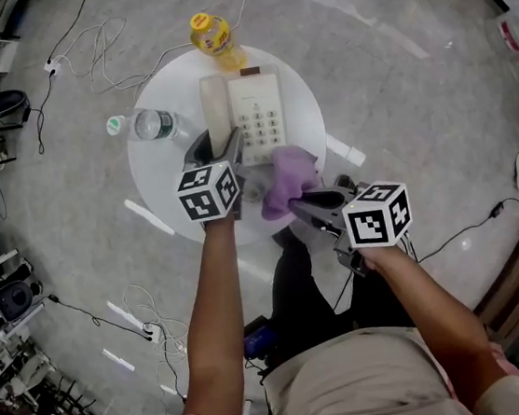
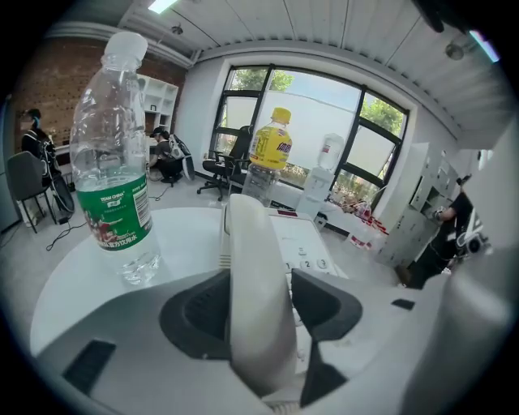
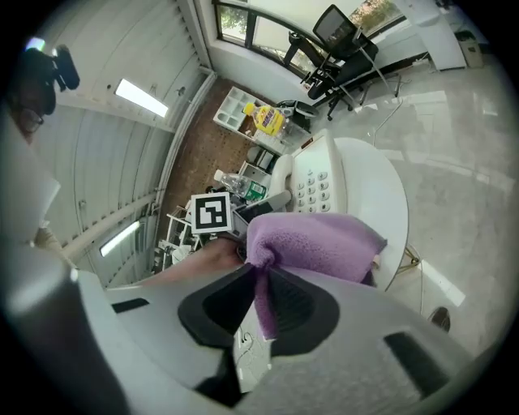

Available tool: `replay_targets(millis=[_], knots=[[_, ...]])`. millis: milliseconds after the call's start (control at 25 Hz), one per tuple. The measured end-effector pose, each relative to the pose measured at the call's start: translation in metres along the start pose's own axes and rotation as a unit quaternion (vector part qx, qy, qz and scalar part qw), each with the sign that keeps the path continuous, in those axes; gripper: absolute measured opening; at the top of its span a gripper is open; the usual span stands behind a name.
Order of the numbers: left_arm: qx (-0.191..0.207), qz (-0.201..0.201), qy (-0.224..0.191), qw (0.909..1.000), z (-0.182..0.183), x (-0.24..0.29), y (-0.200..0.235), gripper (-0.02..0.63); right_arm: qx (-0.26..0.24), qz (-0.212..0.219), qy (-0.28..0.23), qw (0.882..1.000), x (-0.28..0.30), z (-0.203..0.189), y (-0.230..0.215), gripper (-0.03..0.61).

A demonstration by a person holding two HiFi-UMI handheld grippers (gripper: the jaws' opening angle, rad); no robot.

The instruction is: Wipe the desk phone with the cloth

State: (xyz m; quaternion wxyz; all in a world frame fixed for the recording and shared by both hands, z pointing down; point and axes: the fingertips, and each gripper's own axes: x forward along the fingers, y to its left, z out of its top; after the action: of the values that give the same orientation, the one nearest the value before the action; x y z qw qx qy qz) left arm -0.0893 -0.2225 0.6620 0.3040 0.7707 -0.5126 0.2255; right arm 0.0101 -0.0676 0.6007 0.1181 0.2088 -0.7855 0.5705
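A white desk phone lies in the middle of a round white table, its handset along the phone's left side. My left gripper is shut on the near end of the handset, whose sides touch both pads; the keypad shows just to its right. My right gripper is shut on a purple cloth, which hangs bunched over the phone's near right corner. In the right gripper view the cloth spills out above the jaws, with the phone beyond it.
A clear water bottle with a green label stands left of the phone. A yellow-capped bottle stands at the table's far edge behind the phone. A green cap and cables lie on the floor at left.
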Motion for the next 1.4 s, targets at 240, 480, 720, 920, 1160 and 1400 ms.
replay_targets(millis=[240,480,720,920,1160,1400], knots=[[0.022,-0.009,0.012,0.9996,-0.004,-0.009,-0.004,0.227,-0.050,-0.062,0.041,0.996,0.035,-0.015,-0.020,0.055],[0.037,-0.004,0.009,0.9993,0.000,-0.033,0.001,0.229,-0.095,-0.104,0.076,0.987,0.049,-0.023,-0.029,0.076],[0.048,0.006,-0.020,0.9986,0.021,-0.072,0.009,0.229,-0.121,-0.126,0.107,0.979,0.051,-0.027,-0.030,0.176],[0.062,0.016,-0.056,0.9963,0.049,-0.116,0.013,0.227,-0.161,-0.154,0.104,0.969,0.041,-0.014,-0.017,0.240],[0.072,0.012,-0.118,0.9903,0.092,-0.184,0.007,0.167,-0.228,-0.191,0.044,0.954,0.006,0.023,0.018,0.224],[0.090,-0.007,-0.164,0.9823,0.128,-0.256,-0.011,0.048,-0.297,-0.195,-0.053,0.933,-0.038,0.073,0.082,0.020]])
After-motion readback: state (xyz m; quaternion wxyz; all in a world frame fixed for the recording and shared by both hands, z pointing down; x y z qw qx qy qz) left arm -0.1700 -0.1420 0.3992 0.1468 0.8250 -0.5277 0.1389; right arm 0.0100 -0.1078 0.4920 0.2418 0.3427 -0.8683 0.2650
